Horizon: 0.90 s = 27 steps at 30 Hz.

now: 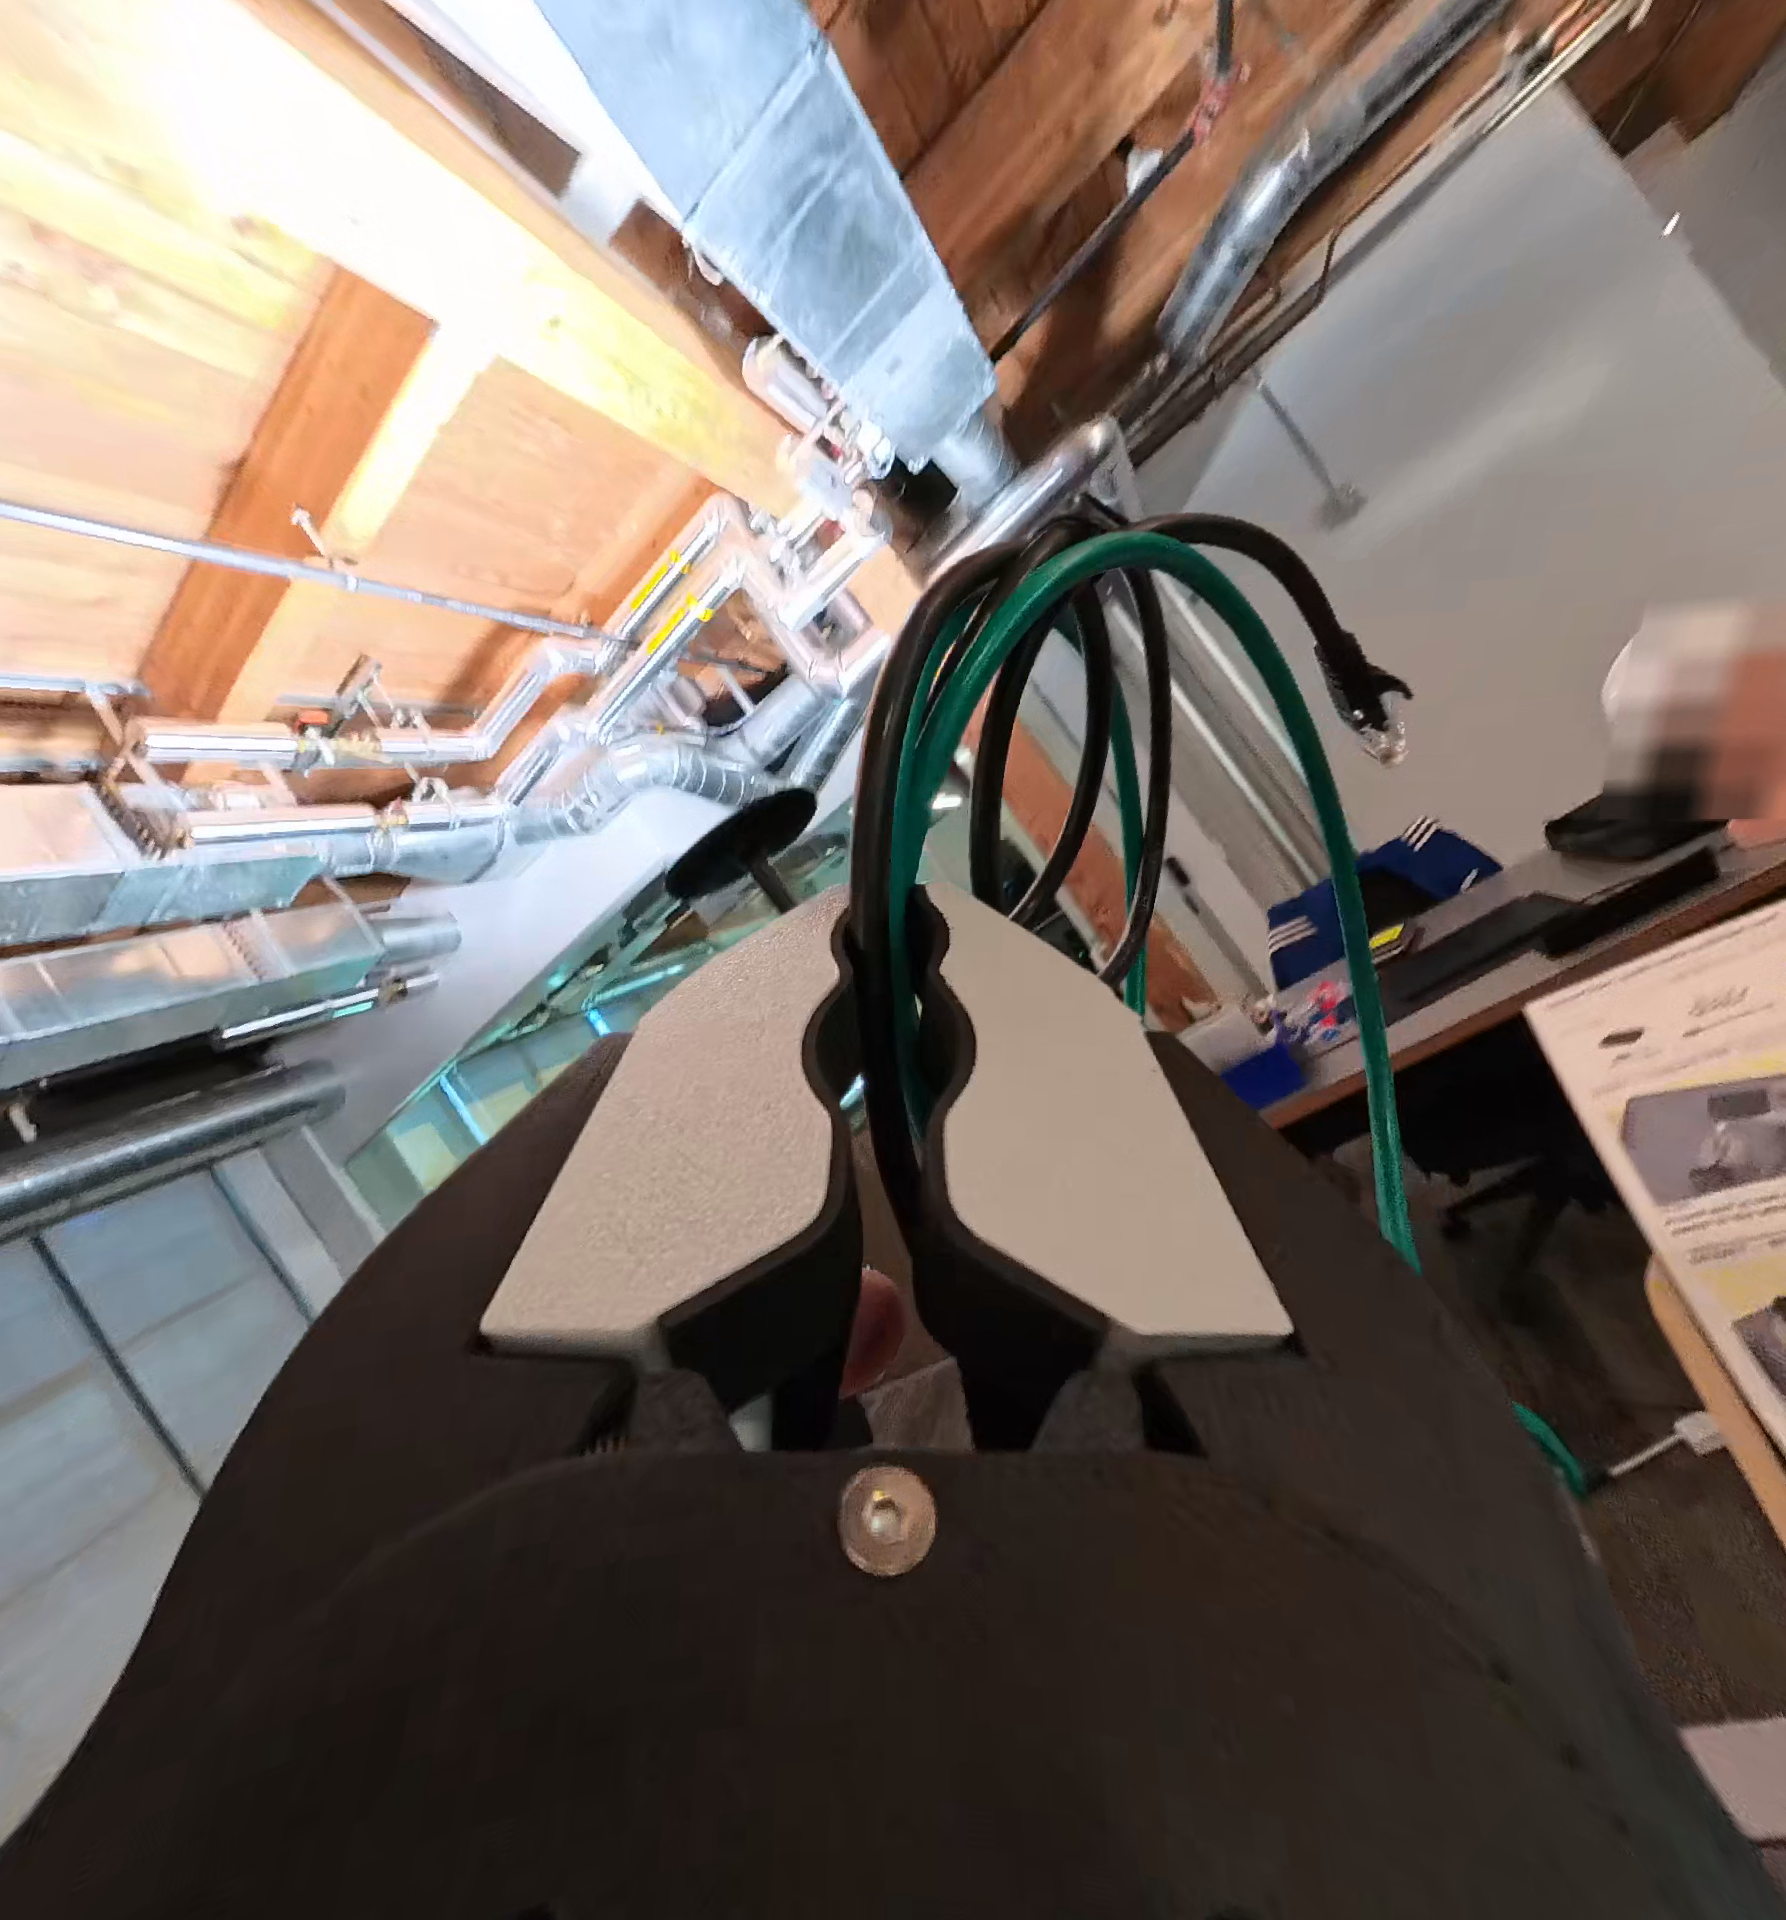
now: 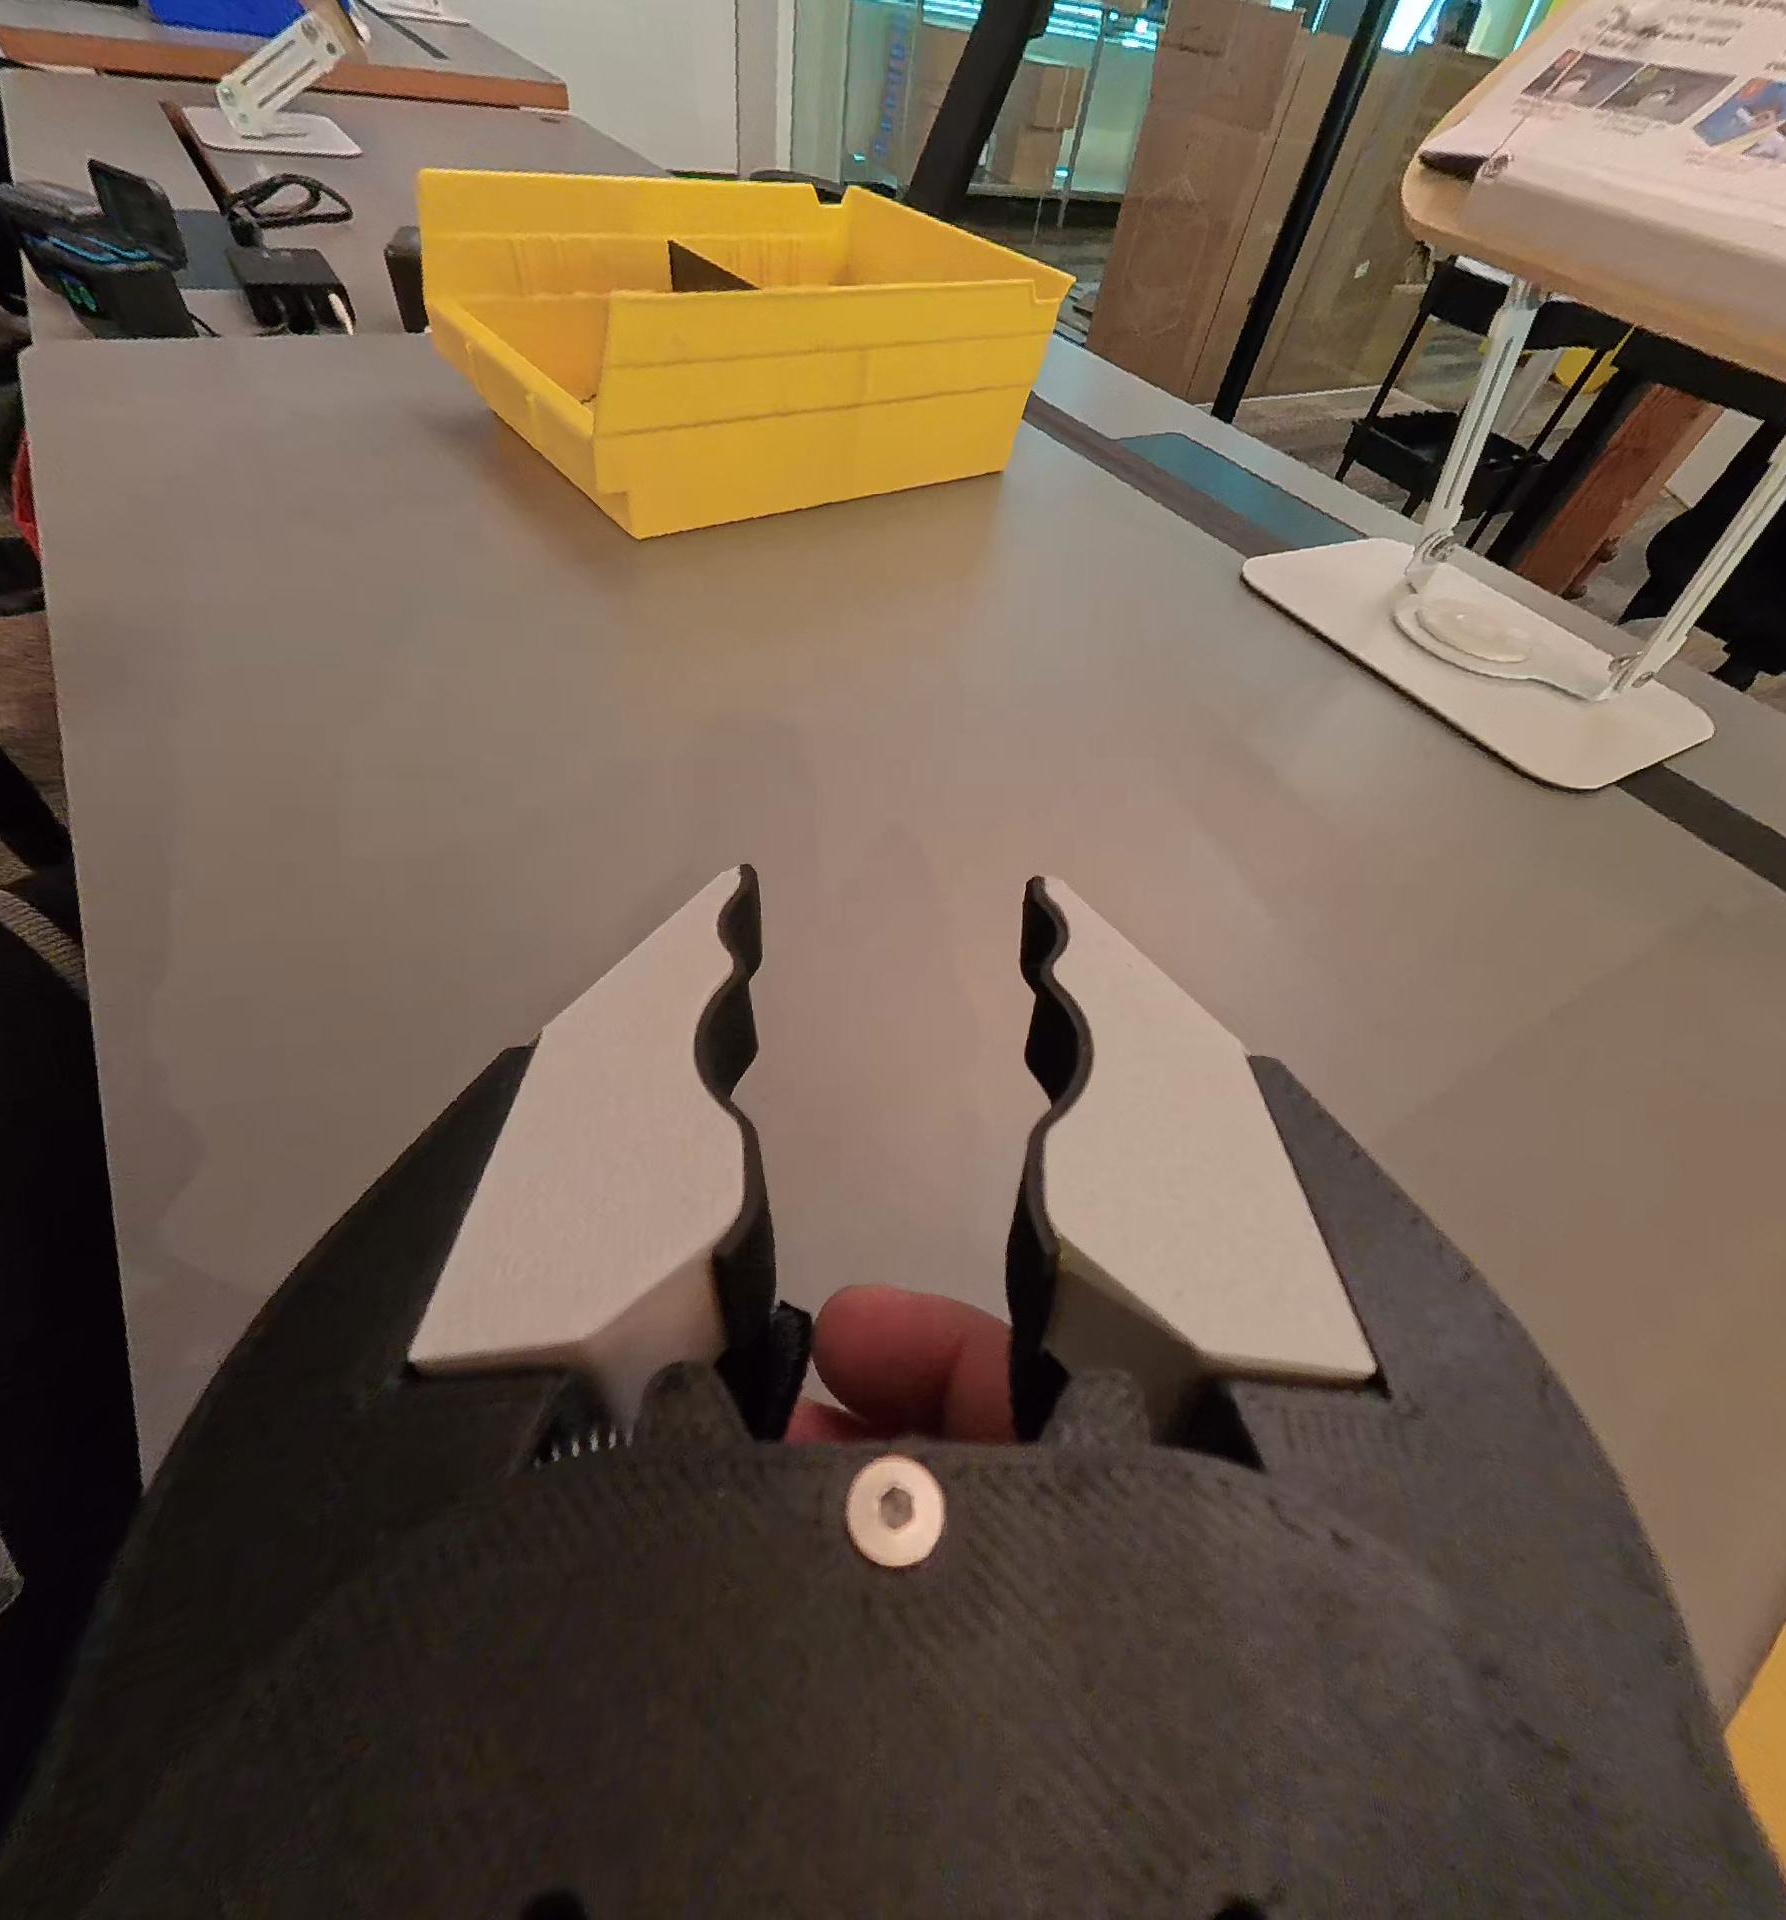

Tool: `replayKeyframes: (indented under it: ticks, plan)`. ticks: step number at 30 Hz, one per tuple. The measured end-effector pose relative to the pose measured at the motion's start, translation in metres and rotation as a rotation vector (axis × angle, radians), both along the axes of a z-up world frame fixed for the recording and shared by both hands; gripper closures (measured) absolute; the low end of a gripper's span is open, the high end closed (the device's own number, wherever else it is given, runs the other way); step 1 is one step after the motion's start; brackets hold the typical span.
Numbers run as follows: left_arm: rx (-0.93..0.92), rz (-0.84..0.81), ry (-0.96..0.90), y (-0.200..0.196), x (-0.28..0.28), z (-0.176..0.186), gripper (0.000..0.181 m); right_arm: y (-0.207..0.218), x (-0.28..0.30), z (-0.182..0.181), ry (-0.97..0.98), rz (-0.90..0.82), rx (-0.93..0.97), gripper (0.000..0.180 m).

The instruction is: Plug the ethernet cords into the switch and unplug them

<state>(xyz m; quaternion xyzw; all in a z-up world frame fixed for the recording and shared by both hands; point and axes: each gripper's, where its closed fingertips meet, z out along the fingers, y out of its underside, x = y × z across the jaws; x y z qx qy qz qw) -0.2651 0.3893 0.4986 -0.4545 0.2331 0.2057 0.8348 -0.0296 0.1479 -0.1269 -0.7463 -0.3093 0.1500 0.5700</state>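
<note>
In the left wrist view my left gripper (image 1: 894, 914) points up towards the ceiling and is shut on two looped ethernet cords, a black cord (image 1: 873, 790) and a green cord (image 1: 1325, 748). The black cord's clear plug (image 1: 1379, 738) hangs free at the right. The green cord trails down to the right. In the right wrist view my right gripper (image 2: 891, 883) is open and empty, low over the grey table (image 2: 453, 727). No switch shows in either view.
A yellow bin (image 2: 733, 353) with a black divider stands at the table's far side. A white stand base (image 2: 1471, 665) holding a printed sheet (image 2: 1689, 104) sits at the right. Dark devices (image 2: 286, 281) lie on a farther desk. Printed pages (image 1: 1720, 1143) show at right. There is about 70 cm between the tips of the two grippers.
</note>
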Motion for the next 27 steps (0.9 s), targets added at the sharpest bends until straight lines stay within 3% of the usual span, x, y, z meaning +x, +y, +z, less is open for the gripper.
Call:
replayKeyframes:
  ticks: [4,8,21,27]
  plan:
    - [0.006,-0.109,0.044,-0.032,0.054,0.011,0.176,0.001,0.005,0.010,-0.003,-0.023,0.046,0.130]
    - [-0.062,-0.241,0.086,-0.055,0.110,-0.020,0.176,0.002,0.014,0.026,0.026,-0.064,0.108,0.125]
    - [-0.420,-0.681,0.162,-0.138,0.240,-0.250,0.175,0.002,0.048,0.086,0.225,-0.211,0.313,0.119]
    - [-0.561,-0.799,0.182,-0.158,0.276,-0.324,0.175,0.024,0.042,0.093,0.190,-0.229,0.291,0.110]
